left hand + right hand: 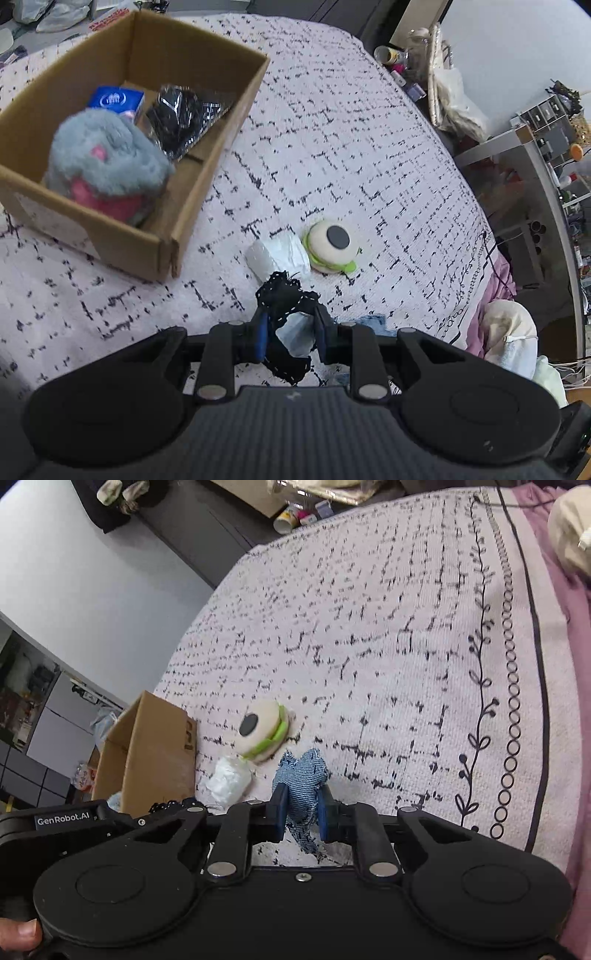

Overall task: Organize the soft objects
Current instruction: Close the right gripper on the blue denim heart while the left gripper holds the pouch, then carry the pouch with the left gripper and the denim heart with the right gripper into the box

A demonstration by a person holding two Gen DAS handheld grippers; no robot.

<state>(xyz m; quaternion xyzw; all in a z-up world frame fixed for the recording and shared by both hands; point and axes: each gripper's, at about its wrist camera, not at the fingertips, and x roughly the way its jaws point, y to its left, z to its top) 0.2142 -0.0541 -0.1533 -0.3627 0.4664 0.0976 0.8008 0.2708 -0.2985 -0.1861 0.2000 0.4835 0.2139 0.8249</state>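
**Both grippers loaded, box waiting up and to the left**

Each hand has something pinched. The left gripper [290, 334] is clamped on a bundle of black lace [284, 295] with a bit of pale wrapping caught in it. The right gripper [302, 814] is closed on a scrap of blue denim [301, 775], whose frayed end hangs below the jaws.

To do this step well, I'd say both loads should be carried high enough to clear the near wall of the cardboard box [199, 206], then let go only once they are over the free space inside. The denim's loose tail could snag on the rim, so a steady lift matters more than speed.

From the left gripper, the box sits ahead and to the left, already holding a grey plush toy [107, 155], a blue packet [116, 101] and a black wrapped bundle [177, 118]. Just ahead of that gripper on the bedspread [369, 147] lie a white wad [280, 254] and a burger-shaped toy [332, 247], touching each other and still to be collected. From the right gripper, these two lie ahead and slightly left.
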